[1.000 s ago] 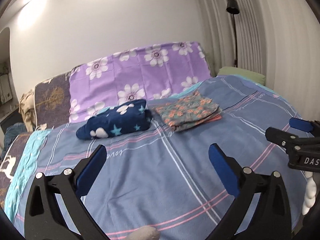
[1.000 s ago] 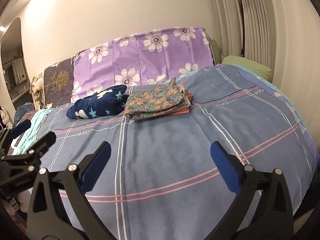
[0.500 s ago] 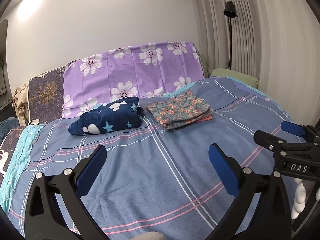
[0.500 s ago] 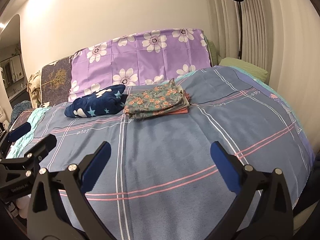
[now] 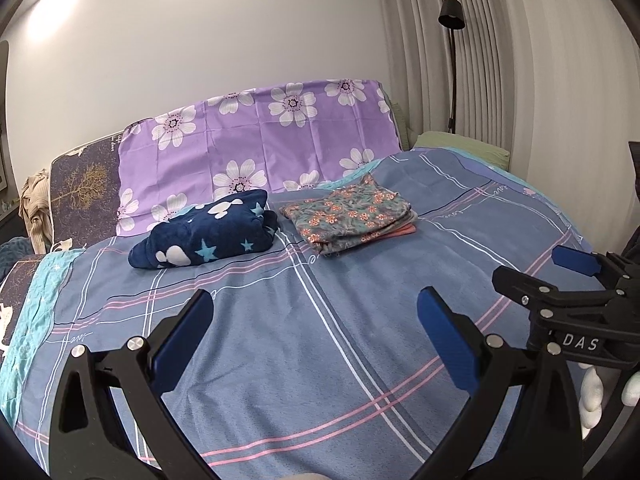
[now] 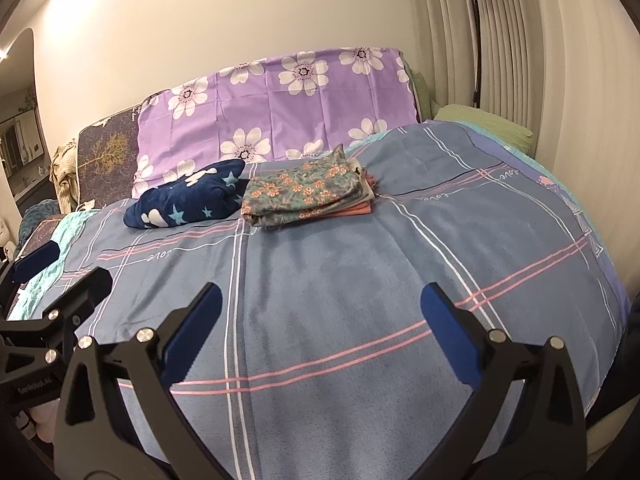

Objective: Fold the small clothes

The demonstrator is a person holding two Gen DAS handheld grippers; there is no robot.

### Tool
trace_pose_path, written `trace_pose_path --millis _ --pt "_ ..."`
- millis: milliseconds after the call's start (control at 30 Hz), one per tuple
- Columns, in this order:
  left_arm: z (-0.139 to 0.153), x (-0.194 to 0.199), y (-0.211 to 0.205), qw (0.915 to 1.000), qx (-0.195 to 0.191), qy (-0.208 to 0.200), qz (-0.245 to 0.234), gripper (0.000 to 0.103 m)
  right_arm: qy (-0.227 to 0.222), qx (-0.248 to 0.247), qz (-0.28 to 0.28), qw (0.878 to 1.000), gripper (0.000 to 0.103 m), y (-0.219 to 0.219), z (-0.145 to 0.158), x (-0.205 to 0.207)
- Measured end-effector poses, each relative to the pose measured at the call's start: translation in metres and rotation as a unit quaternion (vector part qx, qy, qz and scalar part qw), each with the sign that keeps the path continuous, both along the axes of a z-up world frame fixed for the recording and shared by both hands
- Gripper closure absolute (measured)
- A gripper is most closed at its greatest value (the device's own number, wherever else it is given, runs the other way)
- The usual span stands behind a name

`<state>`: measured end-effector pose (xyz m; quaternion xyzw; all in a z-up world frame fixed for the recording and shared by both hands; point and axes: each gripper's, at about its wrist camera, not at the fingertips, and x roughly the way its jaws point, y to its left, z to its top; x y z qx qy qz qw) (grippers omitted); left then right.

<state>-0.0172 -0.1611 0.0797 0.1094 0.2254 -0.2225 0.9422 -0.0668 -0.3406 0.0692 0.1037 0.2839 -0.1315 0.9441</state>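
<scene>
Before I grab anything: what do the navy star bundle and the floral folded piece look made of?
Navy star bundle: looks like plush fleece, matte and fuzzy, with thick rounded folds. Floral folded piece: looks like thin woven cotton or similar, flat with crisp edges, lying on top of a pink layer; the fibre cannot be told. Both lie on the blue plaid bedspread, probably brushed fabric.

Def a home bedroom: made-up bed (image 5: 360,360) w/ plaid sheet, floral pillow (image 5: 260,140), floor lamp (image 5: 452,20), curtains (image 5: 520,60).

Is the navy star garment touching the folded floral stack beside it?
Touching: in the right wrist view the navy star garment meets the floral stack with no sheet showing between.
</scene>
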Motion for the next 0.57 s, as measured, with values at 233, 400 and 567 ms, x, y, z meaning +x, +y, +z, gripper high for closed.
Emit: trace_pose_path --millis 233,400,567 --pt "-0.0025 -0.0019 -0.0041 0.9999 0.009 0.002 -0.005 0.001 0.003 0.003 -0.001 1.000 0.002 -0.0013 -0.0037 0.0006" --pt "-0.0032 -0.0020 -0.0051 0.9999 0.012 0.002 -0.006 0.001 0.004 0.003 -0.002 1.000 0.002 -0.0015 -0.0039 0.0007" --pt "-0.0040 -0.0023 -0.0053 0.9999 0.011 0.003 -0.005 0.001 0.003 0.002 -0.002 1.000 0.002 -0.0017 -0.0036 0.0009"
